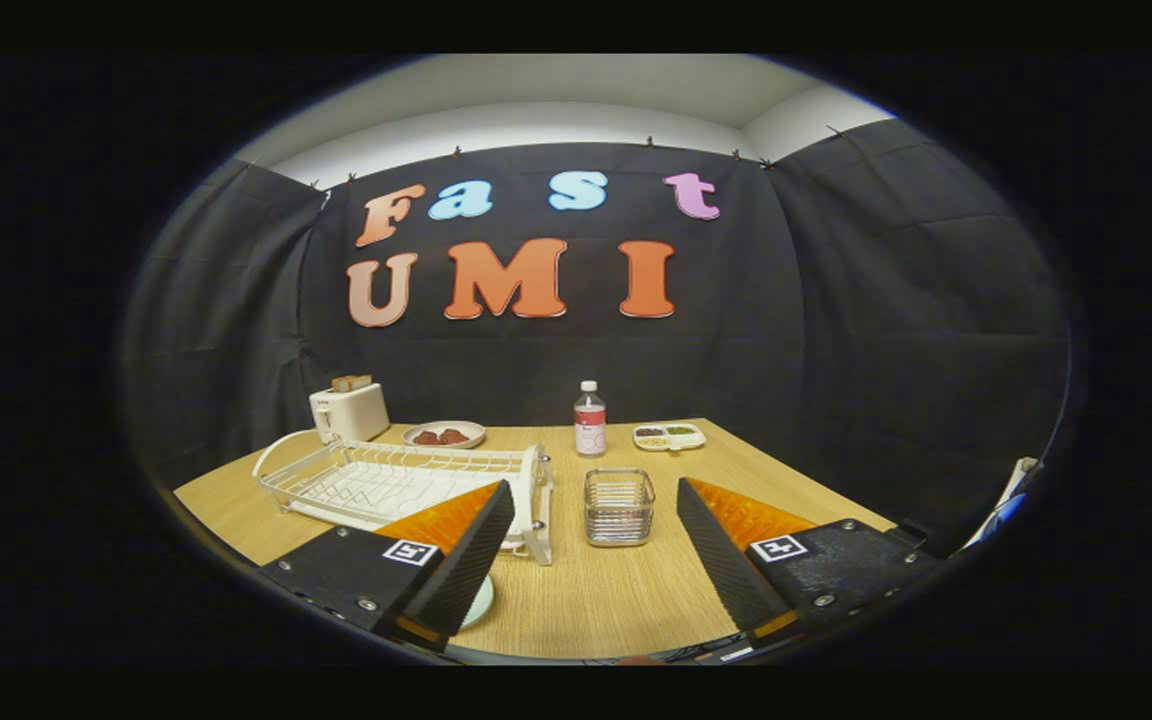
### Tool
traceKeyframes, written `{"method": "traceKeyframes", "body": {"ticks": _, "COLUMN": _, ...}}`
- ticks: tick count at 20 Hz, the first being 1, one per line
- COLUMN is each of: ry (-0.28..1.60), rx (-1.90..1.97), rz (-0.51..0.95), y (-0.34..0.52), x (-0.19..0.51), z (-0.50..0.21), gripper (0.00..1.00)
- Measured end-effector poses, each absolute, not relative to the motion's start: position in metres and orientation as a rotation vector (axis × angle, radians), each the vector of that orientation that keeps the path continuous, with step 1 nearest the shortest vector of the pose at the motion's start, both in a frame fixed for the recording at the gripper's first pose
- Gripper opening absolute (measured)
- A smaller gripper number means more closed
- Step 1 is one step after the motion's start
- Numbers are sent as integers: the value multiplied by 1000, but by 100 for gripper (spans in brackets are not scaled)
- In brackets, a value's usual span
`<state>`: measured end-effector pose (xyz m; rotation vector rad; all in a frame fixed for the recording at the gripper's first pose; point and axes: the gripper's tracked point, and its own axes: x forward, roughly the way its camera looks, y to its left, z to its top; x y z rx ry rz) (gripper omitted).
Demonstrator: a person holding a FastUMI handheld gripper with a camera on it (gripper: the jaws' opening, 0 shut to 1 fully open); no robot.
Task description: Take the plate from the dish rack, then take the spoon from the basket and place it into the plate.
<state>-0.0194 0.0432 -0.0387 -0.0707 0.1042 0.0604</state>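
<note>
Claw (586,570) spread wide, holding nothing — dish rack (406,485) looks bare and a pale plate (479,603) peeks from under one finger on the surface (596,600); spoon step remains, though the basket (619,506) seems empty from here.
</note>
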Motion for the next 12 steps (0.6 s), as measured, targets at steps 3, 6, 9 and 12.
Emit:
{"method": "traceKeyframes", "body": {"ticks": 3, "ry": 82, "rx": -64, "rz": 50, "y": 39, "x": -23, "z": -31, "gripper": 97}}
{"method": "traceKeyframes", "body": {"ticks": 6, "ry": 68, "rx": -68, "rz": 47, "y": 39, "x": -27, "z": -29, "gripper": 97}}
{"method": "traceKeyframes", "body": {"ticks": 9, "ry": 71, "rx": -70, "rz": 49, "y": 42, "x": -28, "z": -33, "gripper": 97}}
{"method": "traceKeyframes", "body": {"ticks": 12, "ry": 77, "rx": -71, "rz": 57, "y": 47, "x": -28, "z": -35, "gripper": 97}}
